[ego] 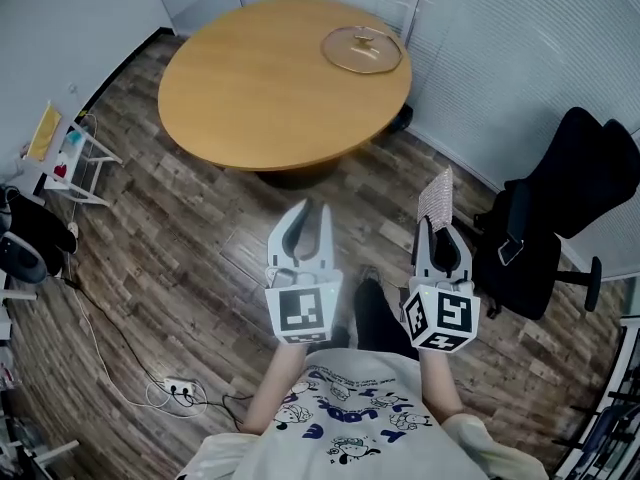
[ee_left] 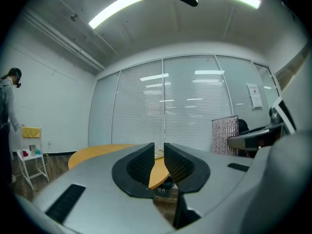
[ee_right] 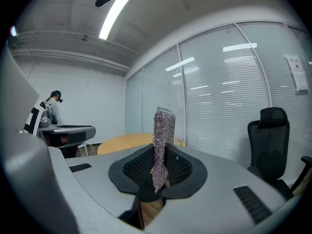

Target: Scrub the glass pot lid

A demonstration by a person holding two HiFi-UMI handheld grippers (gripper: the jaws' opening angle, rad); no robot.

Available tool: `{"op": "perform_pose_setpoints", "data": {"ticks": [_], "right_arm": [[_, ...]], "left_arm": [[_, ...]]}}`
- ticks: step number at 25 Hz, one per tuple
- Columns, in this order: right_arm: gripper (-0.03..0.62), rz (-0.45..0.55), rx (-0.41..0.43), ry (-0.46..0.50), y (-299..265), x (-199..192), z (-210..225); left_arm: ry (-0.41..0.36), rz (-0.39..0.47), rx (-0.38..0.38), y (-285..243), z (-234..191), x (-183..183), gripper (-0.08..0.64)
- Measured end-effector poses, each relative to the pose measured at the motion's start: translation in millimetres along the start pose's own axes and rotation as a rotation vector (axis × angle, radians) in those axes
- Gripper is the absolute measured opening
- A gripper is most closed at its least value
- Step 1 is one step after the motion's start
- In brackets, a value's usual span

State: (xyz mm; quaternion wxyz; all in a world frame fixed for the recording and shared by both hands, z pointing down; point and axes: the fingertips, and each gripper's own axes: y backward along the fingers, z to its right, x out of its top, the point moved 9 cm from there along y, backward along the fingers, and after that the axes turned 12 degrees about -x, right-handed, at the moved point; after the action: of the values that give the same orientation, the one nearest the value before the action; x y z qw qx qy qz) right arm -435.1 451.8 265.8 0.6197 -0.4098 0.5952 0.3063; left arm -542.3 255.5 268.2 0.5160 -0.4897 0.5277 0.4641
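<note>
The lid [ego: 362,50] was seen lying flat on the round table [ego: 260,98], near the table's edge at about 2 o'clock, with its knob up. It was well apart from both grippers, which were held above the wooden floor [ego: 180,238] at 6 o'clock from the table. The right gripper [ego: 438,230] was closed on a silvery scrubber [ego: 435,196], and the scrubber stood upright out of the jaws. The left gripper [ego: 311,218] was kept with only a narrow gap between its jaws, and nothing was held there. A black chair [ego: 560,228] was placed at 3 o'clock from the right gripper. A power strip [ego: 180,388] lay on the floor at 8 o'clock from the left gripper.
</note>
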Motion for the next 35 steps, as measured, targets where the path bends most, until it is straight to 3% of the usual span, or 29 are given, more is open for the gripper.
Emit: {"op": "perform_pose_setpoints", "data": {"ticks": [10, 35], "right_arm": [[0.071, 0.0, 0.05, 0.0, -70, 6, 8], [0.071, 0.004, 0.167, 0.009, -261, 35, 77]], "left_arm": [[-0.004, -0.014, 0.061, -43, -18, -2, 0.066], [0.017, 0.006, 0.133, -241, -18, 11, 0.067]]}}
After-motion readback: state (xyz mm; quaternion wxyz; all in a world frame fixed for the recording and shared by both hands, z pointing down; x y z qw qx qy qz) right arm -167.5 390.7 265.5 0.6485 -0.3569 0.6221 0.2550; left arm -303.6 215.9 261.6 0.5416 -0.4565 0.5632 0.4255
